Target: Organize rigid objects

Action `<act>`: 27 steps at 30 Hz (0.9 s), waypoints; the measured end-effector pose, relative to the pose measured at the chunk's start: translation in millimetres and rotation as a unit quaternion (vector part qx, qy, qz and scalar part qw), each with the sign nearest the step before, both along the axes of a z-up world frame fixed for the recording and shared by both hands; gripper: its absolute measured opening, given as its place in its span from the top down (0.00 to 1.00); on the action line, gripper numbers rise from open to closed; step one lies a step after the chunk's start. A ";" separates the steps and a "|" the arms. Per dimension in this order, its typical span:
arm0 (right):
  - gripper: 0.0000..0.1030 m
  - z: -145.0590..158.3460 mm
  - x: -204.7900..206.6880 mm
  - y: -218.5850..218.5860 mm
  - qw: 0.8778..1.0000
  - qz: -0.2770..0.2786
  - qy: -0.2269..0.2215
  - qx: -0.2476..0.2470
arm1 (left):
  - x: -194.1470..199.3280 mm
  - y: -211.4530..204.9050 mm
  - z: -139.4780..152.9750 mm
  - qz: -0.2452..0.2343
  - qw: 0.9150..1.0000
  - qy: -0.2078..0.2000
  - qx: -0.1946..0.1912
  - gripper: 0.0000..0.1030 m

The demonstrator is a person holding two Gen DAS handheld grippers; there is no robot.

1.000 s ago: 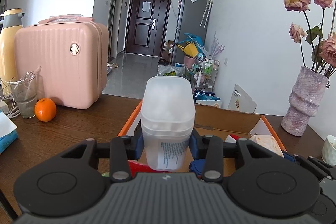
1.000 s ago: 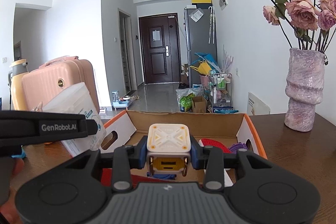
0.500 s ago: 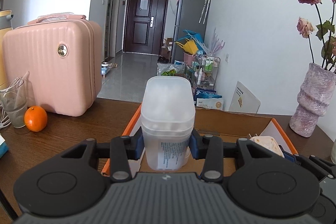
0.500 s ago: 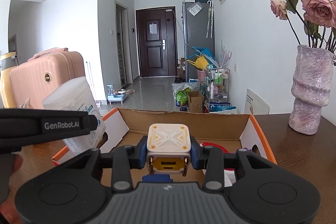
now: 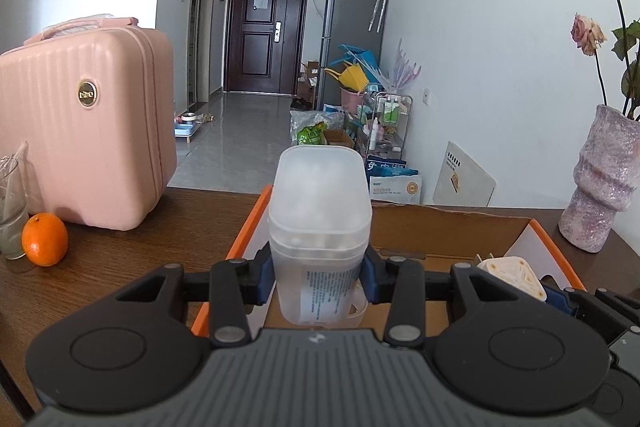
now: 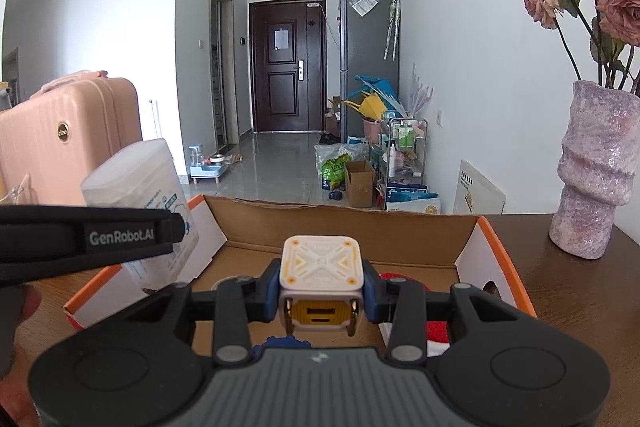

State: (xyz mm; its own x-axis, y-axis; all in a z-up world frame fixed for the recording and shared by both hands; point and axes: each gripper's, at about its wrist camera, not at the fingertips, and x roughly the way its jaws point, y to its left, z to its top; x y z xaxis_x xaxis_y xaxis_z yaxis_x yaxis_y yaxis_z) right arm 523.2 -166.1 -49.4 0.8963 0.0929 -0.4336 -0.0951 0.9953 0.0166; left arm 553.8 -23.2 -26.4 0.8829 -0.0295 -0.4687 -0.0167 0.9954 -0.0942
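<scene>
mostly frosted translucent tub (image 5: 320,227), printed label, upright.

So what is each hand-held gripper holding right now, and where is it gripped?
Left hand-held gripper: translucent white plastic container, pinched across its lower labelled body. Right hand-held gripper: white-and-yellow cube plug adapter, clamped by its sides.

Both wrist views were bright with even daylight and sharp, without motion blur. Fisheye distortion bowed the white walls (image 5: 500,67) and darkened the picture corners. The grey tiled hallway floor (image 6: 280,167) carried a pale sheen of reflected light. The dark wooden tabletop (image 5: 120,259) showed soft glare near its left edge, and the round orange fruit (image 5: 44,239) cast only a faint shadow.
</scene>
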 end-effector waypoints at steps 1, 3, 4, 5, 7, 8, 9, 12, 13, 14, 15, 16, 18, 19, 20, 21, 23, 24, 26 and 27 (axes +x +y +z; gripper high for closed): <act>0.63 -0.7 1.7 -0.1 1.000 -0.002 0.002 -0.001 | 0.9 -0.5 -0.7 -0.001 1.000 0.001 0.001 0.59; 0.63 -1.8 5.1 -0.4 1.000 -0.006 0.005 -0.002 | 2.7 -0.8 -1.8 -0.003 1.000 0.002 0.002 0.59; 0.63 -2.2 6.5 -0.7 1.000 -0.008 0.007 -0.003 | 3.5 -0.6 -2.4 -0.004 1.000 0.003 0.002 0.59; 0.63 -2.7 7.6 -0.8 1.000 -0.009 0.009 -0.004 | 4.2 -0.9 -2.6 -0.004 1.000 0.004 0.003 0.59; 0.63 -3.6 8.7 -1.3 1.000 -0.012 0.011 -0.005 | 5.5 0.0 -4.0 -0.004 1.000 0.006 0.003 0.59; 0.63 -3.6 8.5 -1.5 1.000 -0.013 0.011 -0.005 | 6.1 0.1 -4.5 -0.004 1.000 0.008 0.003 0.59; 0.63 -3.5 8.5 -2.0 1.000 -0.013 0.012 -0.005 | 6.6 0.2 -4.9 -0.004 1.000 0.008 0.004 0.59; 0.63 -2.6 9.3 -3.6 1.000 -0.015 0.012 -0.006 | 5.9 -0.2 -5.5 -0.006 1.000 0.009 0.006 0.59; 0.63 -2.8 9.1 -3.9 1.000 -0.016 0.012 -0.006 | 5.6 0.0 -5.4 -0.007 1.000 0.008 0.007 0.59; 0.63 -3.0 9.1 -3.8 1.000 -0.016 0.012 -0.007 | 5.3 -0.2 -4.8 -0.007 1.000 0.008 0.007 0.59; 0.63 -3.2 8.8 -3.9 1.000 -0.017 0.012 -0.008 | 5.2 0.2 -4.6 -0.007 1.000 0.008 0.006 0.59; 0.63 -3.5 8.7 -4.0 1.000 -0.018 0.012 -0.009 | 5.1 0.7 -4.5 -0.007 1.000 0.008 0.006 0.59; 0.63 -3.7 8.2 -2.1 1.000 -0.019 0.012 -0.012 | 5.3 0.5 -4.8 -0.008 1.000 0.009 0.005 0.59; 0.63 -3.6 8.1 -1.6 1.000 -0.020 0.012 -0.014 | 5.2 1.0 -4.8 -0.007 1.000 0.009 0.003 0.59; 0.63 -3.1 8.6 -2.4 1.000 -0.021 0.011 -0.015 | 4.8 1.8 -4.4 -0.007 1.000 0.008 0.001 0.59; 0.63 -2.6 8.2 -2.5 1.000 -0.021 0.011 -0.016 | 5.2 2.7 -4.0 -0.007 1.000 0.009 -0.001 0.53; 0.56 -0.7 6.0 -3.3 1.000 -0.024 0.008 -0.011 | 3.4 4.5 -2.6 -0.003 1.000 0.004 -0.005 0.38; 0.49 0.1 5.1 -4.6 1.000 -0.028 0.006 -0.009 | 2.3 5.7 -1.7 0.001 1.000 0.000 -0.005 0.21; 0.23 1.0 4.1 -6.2 0.999 -0.036 0.000 -0.008 | -1.6 8.0 1.5 0.008 1.000 -0.014 -0.007 0.14; 0.19 1.2 3.7 -6.5 0.999 -0.037 -0.001 -0.008 | -2.8 8.5 3.2 0.008 1.000 -0.017 -0.008 0.10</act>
